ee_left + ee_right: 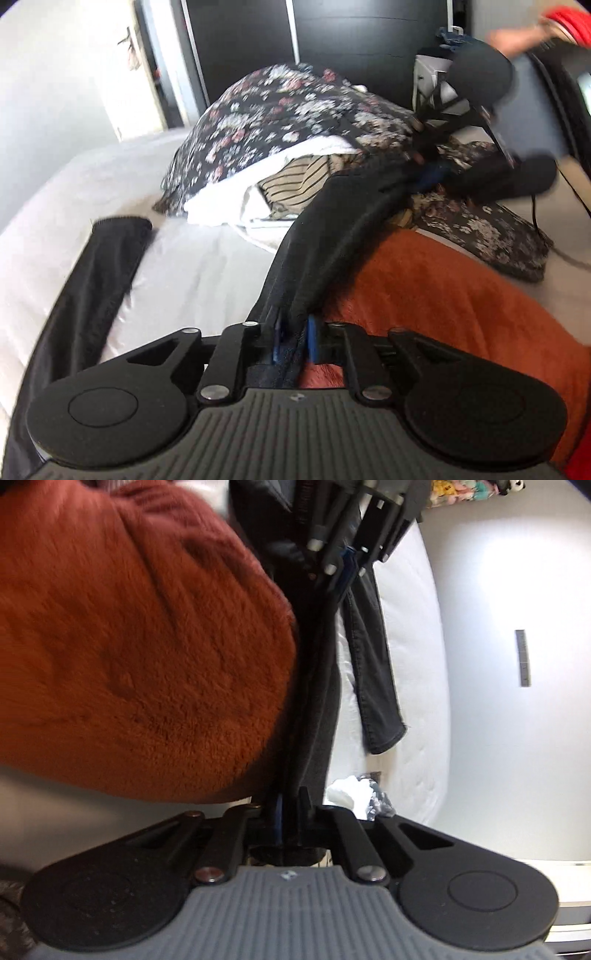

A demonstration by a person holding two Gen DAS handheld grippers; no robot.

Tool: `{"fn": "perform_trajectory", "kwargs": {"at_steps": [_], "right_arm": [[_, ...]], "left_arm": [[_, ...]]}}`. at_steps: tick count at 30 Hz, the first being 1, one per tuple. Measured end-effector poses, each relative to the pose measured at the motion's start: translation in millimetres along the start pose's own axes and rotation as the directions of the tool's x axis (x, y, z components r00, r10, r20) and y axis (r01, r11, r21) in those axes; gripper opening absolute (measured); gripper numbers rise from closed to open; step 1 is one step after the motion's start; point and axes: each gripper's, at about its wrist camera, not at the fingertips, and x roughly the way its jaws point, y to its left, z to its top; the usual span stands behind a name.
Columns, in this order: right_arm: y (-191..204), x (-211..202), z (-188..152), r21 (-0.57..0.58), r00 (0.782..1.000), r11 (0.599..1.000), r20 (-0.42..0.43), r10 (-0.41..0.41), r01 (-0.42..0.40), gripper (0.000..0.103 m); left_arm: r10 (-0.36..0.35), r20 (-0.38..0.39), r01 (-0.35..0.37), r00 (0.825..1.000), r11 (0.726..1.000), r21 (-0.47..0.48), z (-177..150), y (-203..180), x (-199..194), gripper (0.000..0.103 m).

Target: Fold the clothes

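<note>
A pair of black trousers (332, 229) is stretched in a taut band between my two grippers, over an orange fleece blanket (443, 295). My left gripper (293, 332) is shut on one end, and the dark cloth fills the gap between its blue pads. My right gripper (290, 808) is shut on the other end of the trousers (314, 686). One loose leg (373, 664) trails over the white mattress (413, 664). Each gripper shows in the other's view: the right gripper (424, 155) at the upper right, the left gripper (341, 565) at the top.
A pile of clothes lies on the white bed sheet (184, 266): a dark floral garment (277, 110), white cloth (221, 199) and a striped piece (295, 181). A dark wardrobe (332, 37) stands behind. A person's hand (517, 37) holds the right gripper.
</note>
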Motion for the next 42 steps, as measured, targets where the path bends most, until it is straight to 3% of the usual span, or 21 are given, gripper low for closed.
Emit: {"fn": "perform_trajectory", "kwargs": {"at_steps": [1,3,5,8,9,12,15,18,21,25,27,30,33,35,38,42], "right_arm": [[-9,-4,0,0.023,1.000,1.000,0.000,0.002,-0.002,0.006],[-30,-10,2,0.078,0.999,0.996,0.012,-0.050,0.049,0.006],[-52,-14,5,0.129,0.990,0.983,0.023,-0.136,0.132,0.006],[-72,-11,20,0.116,0.948,0.942,0.020,-0.318,0.314,0.006],[-77,-9,24,0.113,0.948,0.942,0.008,-0.318,0.315,0.006],[-73,-1,27,0.026,0.993,0.994,-0.052,-0.106,0.108,0.006],[-50,6,20,-0.097,0.992,0.993,-0.115,0.058,-0.069,0.006],[-43,10,16,-0.056,0.987,0.993,-0.132,0.094,-0.103,0.006],[-37,14,18,-0.021,0.980,0.991,-0.147,0.130,-0.135,0.006],[-30,26,16,-0.041,0.968,0.982,-0.178,0.176,-0.186,0.006],[-32,33,17,-0.044,0.973,0.989,-0.189,0.131,-0.142,0.006],[-56,37,20,0.057,0.985,0.998,-0.170,0.006,0.004,0.006],[-89,41,32,0.148,0.983,0.980,-0.149,-0.110,0.132,0.006],[-108,45,43,0.167,0.974,0.965,-0.137,-0.181,0.203,0.006],[-142,56,64,0.198,0.955,0.936,-0.120,-0.272,0.291,0.006],[-195,80,92,0.262,0.927,0.889,-0.121,-0.356,0.376,0.007]], "left_arm": [[0.006,0.009,-0.006,1.000,1.000,0.022,-5,-2,-7,0.027],[0.048,0.018,-0.049,0.999,0.997,0.054,-16,-3,-21,0.050],[0.110,0.017,-0.111,0.994,0.991,0.076,-29,-2,-36,0.053],[0.199,-0.037,-0.196,0.979,0.978,0.075,-53,9,-56,0.053],[0.224,-0.057,-0.220,0.973,0.973,0.067,-62,13,-63,0.053],[0.264,-0.128,-0.262,0.956,0.965,0.029,-92,26,-84,0.054],[0.277,-0.209,-0.279,0.938,0.960,0.017,-123,32,-99,0.054],[0.275,-0.292,-0.280,0.916,0.960,0.025,-150,35,-109,0.054],[0.282,-0.375,-0.300,0.883,0.954,0.012,-177,46,-121,0.054],[0.262,-0.452,-0.322,0.853,0.945,-0.061,-206,68,-146,0.054],[0.255,-0.485,-0.332,0.837,0.940,-0.079,-220,78,-159,0.054],[0.299,-0.552,-0.398,0.779,0.915,-0.067,-244,93,-176,0.054],[0.336,-0.603,-0.465,0.723,0.883,-0.067,-266,109,-194,0.054],[0.337,-0.628,-0.494,0.701,0.865,-0.088,-281,119,-209,0.054],[0.322,-0.643,-0.508,0.695,0.853,-0.122,-294,121,-223,0.054],[0.294,-0.649,-0.477,0.702,0.871,-0.121,-307,114,-233,0.054]]}}
